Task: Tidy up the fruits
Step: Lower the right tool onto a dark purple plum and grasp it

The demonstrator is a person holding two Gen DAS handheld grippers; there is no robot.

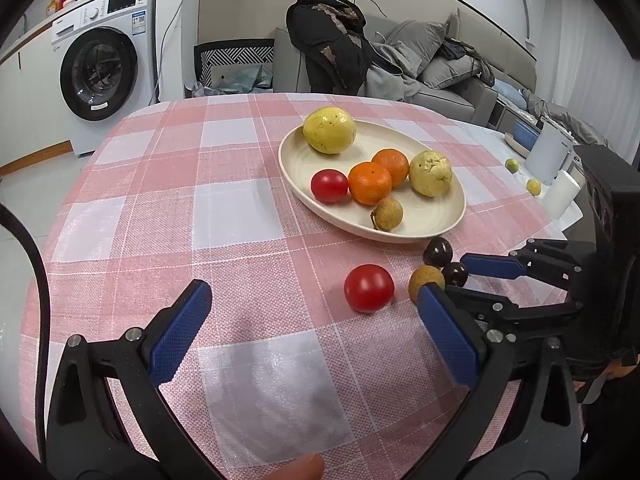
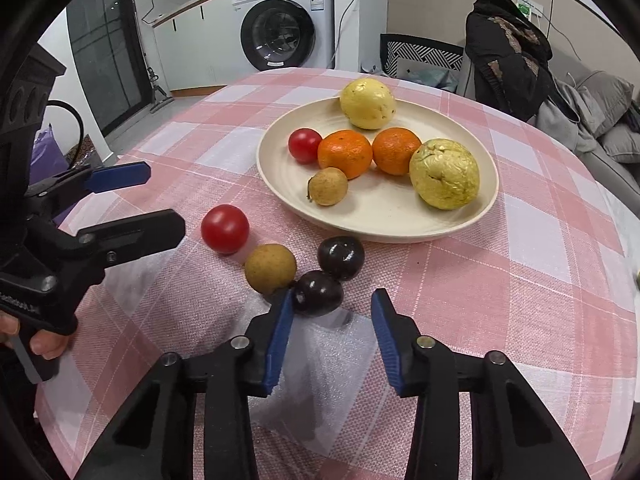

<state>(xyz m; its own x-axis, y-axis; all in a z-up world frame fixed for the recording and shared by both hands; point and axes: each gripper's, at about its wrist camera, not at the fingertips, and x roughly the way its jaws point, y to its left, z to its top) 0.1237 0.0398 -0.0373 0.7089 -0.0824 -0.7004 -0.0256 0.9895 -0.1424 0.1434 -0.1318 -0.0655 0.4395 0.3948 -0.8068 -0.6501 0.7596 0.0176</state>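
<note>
On the pink checked tablecloth [image 2: 540, 280], just in front of the cream plate [image 2: 360, 220], four loose fruits sit: a red tomato [image 2: 225, 229], a tan longan [image 2: 270, 268] and two dark round fruits, near one [image 2: 318, 293] and far one [image 2: 341, 258], touching each other. Right gripper [image 2: 330, 320] is low over the near dark fruit, jaws partly closed but not clamped: the left pad looks to touch or nearly touch it, the right pad stands clear, so nothing gripped yet. Left gripper [image 1: 316, 320] hangs spread wide and empty, near the tomato.

Handling guess: the dark fruit is small, light, glossy, likely slippery and soft-skinned, and it will roll. Take it across its widest middle, pads square, gentle squeeze.

In the way: the longan sits right beside the left pad and the far dark fruit touches the target, so closing may nudge either. Plate already holds a second tomato [image 2: 305, 145], two oranges [image 2: 345, 154], another longan [image 2: 327, 186] and two yellow guava-like fruits [image 2: 444, 174]; free space is at the near rim. Washing machine [image 2: 286, 20] and sofa [image 1: 440, 64] are well away.
</note>
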